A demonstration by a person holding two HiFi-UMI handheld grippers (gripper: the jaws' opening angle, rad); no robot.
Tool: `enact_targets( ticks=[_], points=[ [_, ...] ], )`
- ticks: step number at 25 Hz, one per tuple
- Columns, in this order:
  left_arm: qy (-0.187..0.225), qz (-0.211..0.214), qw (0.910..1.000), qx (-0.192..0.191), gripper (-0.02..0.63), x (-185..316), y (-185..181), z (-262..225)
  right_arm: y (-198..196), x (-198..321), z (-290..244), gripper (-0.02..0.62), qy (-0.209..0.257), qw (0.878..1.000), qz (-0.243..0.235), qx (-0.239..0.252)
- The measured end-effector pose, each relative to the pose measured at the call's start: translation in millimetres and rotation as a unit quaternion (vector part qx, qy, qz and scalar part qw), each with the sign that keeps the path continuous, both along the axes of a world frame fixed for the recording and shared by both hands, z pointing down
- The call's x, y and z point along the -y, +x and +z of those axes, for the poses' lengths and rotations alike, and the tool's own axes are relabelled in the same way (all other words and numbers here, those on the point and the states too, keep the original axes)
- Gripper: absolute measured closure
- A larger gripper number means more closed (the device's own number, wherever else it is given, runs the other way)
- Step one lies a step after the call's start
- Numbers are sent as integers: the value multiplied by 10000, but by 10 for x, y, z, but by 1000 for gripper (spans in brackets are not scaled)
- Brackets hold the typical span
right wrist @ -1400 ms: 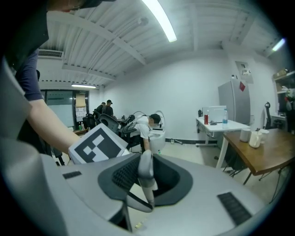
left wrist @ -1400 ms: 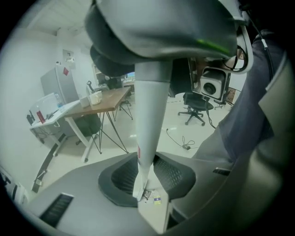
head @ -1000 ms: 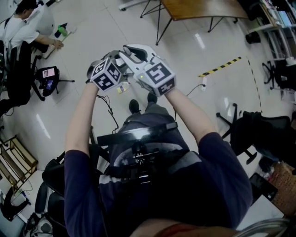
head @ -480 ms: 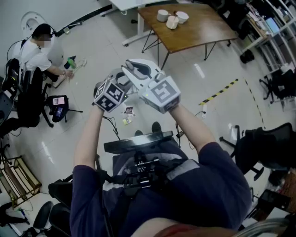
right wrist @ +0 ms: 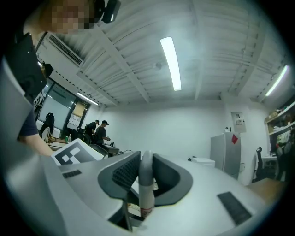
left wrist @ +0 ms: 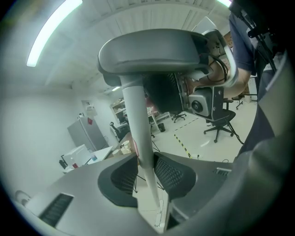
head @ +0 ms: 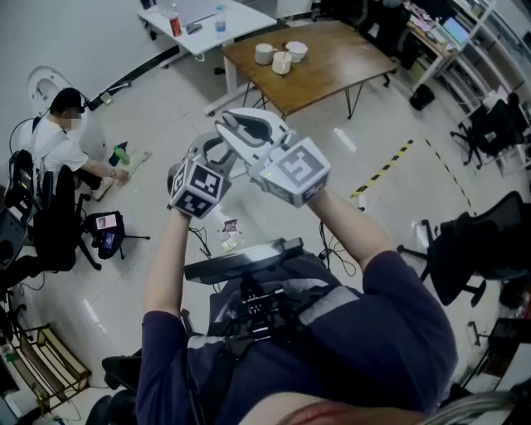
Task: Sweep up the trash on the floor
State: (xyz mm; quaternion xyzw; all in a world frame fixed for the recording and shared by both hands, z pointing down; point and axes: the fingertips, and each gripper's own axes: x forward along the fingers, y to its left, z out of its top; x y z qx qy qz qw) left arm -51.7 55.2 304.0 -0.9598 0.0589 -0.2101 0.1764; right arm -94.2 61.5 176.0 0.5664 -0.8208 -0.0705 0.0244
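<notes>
Both grippers are raised close together in front of my chest. In the left gripper view, my left gripper (left wrist: 146, 168) (head: 206, 166) is shut on a pale upright pole (left wrist: 138, 133) topped by a grey grip (left wrist: 152, 50). A dark dustpan (head: 245, 256) hangs below my hands. My right gripper (right wrist: 145, 177) (head: 249, 129) is shut on the rounded grey end of a broom handle (right wrist: 146, 184) with a red label. Small wrappers of trash (head: 229, 226) lie on the pale floor under the grippers.
A wooden table (head: 332, 62) with bowls (head: 278, 56) stands ahead, with a white table (head: 199, 17) behind it. A person (head: 62, 149) sits on the floor at the left. Office chairs (head: 473, 249) stand right. Yellow-black tape (head: 382, 166) and cables (head: 332, 241) cross the floor.
Both grippers have risen together with the pole and the handle still in them. The dustpan has come up with them, and the head view now shows more of the room ahead.
</notes>
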Motion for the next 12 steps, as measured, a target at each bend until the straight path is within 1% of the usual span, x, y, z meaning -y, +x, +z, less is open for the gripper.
enact_targets(
  ticks=[5, 12],
  points=[
    [77, 119, 9998, -131, 502, -75, 108, -95, 145, -85, -97, 491, 28, 9998, 193, 36],
    [21, 195, 9998, -48, 502, -83, 357, -37, 427, -74, -55, 491, 127, 9992, 358, 105]
  ],
)
